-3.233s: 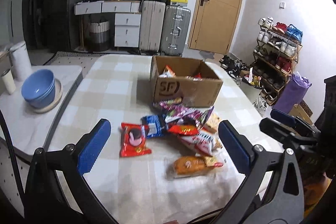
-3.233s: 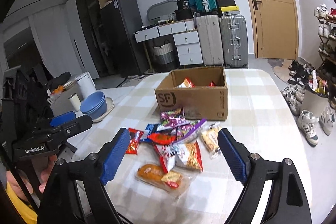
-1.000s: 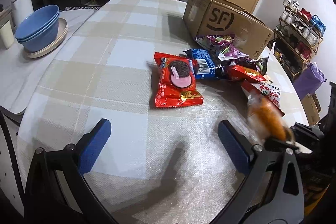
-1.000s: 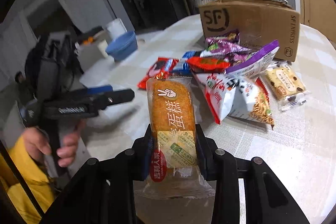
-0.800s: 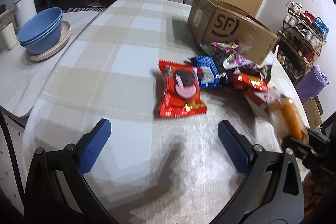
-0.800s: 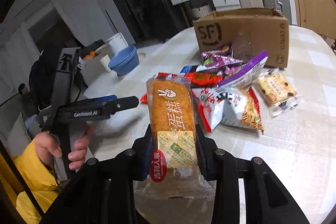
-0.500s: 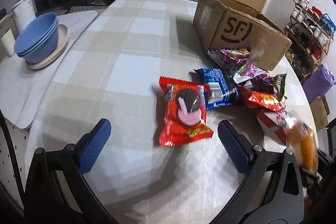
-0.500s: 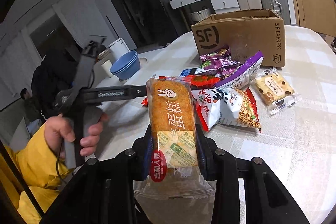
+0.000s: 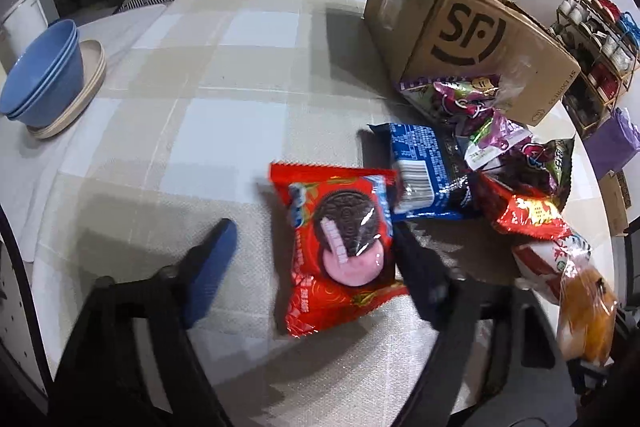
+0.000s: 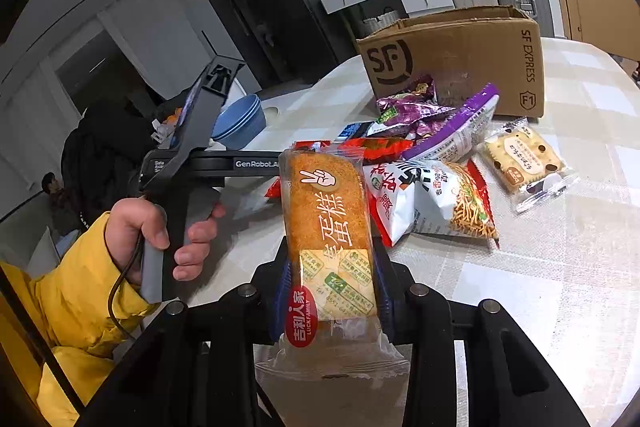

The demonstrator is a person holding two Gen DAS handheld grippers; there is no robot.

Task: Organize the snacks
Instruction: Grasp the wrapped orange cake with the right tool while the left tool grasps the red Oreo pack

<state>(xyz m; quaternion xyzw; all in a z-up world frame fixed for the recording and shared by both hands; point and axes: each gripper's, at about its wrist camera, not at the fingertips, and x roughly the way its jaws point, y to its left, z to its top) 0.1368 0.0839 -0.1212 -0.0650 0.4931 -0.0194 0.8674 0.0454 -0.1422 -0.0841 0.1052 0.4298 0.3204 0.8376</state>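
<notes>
Between your right gripper's (image 10: 332, 291) pressed fingers sits the cake packet (image 10: 330, 227), pinched and lifted above the table (image 10: 560, 267). Your left gripper (image 9: 308, 259) straddles the red cookie packet (image 9: 340, 247), fingers spread, near the cardboard box (image 9: 472, 39).

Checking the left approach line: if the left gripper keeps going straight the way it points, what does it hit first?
Most likely the red Oreo packet: it lies flat on the table between the open fingers of the left gripper, the right finger already at its edge. Depth is uncertain.
</notes>
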